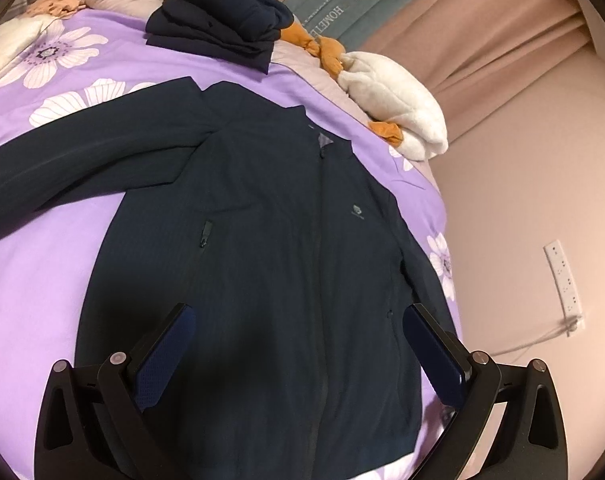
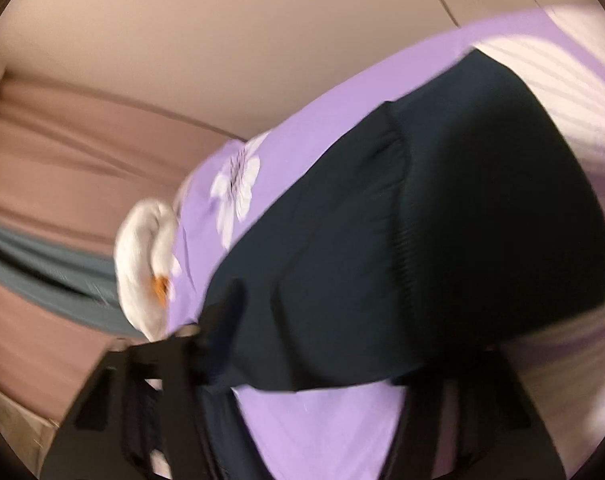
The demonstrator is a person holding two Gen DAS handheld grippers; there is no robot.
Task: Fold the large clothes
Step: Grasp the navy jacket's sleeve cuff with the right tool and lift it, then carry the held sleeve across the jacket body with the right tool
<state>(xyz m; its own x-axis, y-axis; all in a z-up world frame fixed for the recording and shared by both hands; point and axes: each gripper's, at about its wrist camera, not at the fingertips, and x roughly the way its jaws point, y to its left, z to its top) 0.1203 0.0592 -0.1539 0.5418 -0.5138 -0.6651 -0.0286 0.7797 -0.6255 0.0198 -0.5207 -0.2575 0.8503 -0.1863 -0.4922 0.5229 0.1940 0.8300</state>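
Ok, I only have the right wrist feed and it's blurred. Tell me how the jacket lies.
Observer: The jacket lies flat, front up, closed, with one sleeve stretched out sideways on the purple bedcover.
Operator: Give me the left tongs.
Observer: The left tongs are open over the jacket's lower front, holding nothing.
Operator: Report anything else dark on the bed.
Observer: A folded dark pile sits beyond the collar.

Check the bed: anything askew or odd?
Mostly tidy. The jacket lies flat, but one sleeve stretches sideways while the other is tucked along the body. A white plush toy sits at the bed's edge.
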